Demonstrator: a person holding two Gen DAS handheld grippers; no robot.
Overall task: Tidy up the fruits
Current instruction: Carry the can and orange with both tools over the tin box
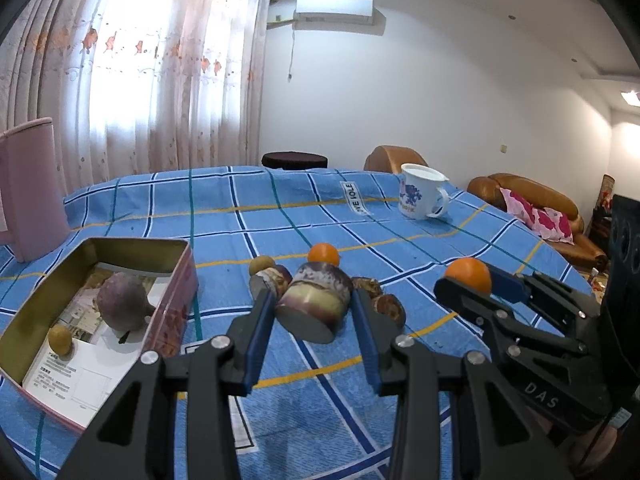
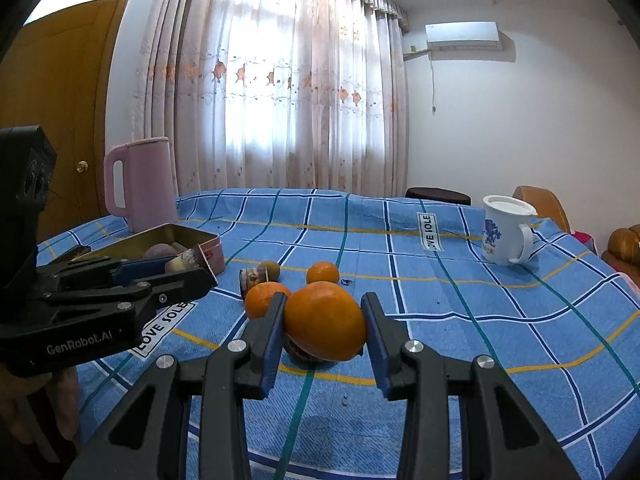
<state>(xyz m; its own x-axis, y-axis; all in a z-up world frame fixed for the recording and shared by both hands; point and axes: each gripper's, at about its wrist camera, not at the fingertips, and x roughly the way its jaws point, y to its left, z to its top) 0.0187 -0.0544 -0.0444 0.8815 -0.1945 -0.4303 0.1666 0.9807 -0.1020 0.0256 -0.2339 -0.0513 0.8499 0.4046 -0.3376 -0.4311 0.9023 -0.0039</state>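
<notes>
A: So, from the left wrist, which step is this?

B: Carrying, I'd judge. The left claw (image 1: 314, 312) pinches a purple-and-cream cut chunk (image 1: 316, 300) clear of the blue checked desk (image 1: 440, 256). The tin box (image 1: 172, 276) sits just to its left, already holding a purple root and a small yellow-brown fruit. Next it should swing over the rim and let go. Readable: "DAS" on the other claw's body, and a cloth label that seems to say "LOVE SOLE".

A: And the right wrist?

B: The right claw (image 2: 325, 330) clamps an orange (image 2: 325, 322) above the cloth; another orange (image 2: 262, 300) and a mandarin (image 2: 322, 273) lie behind. It needs a longer reach left to the box. Writing: "GenRobot.AI", "LOVE SOLE" twice.
</notes>
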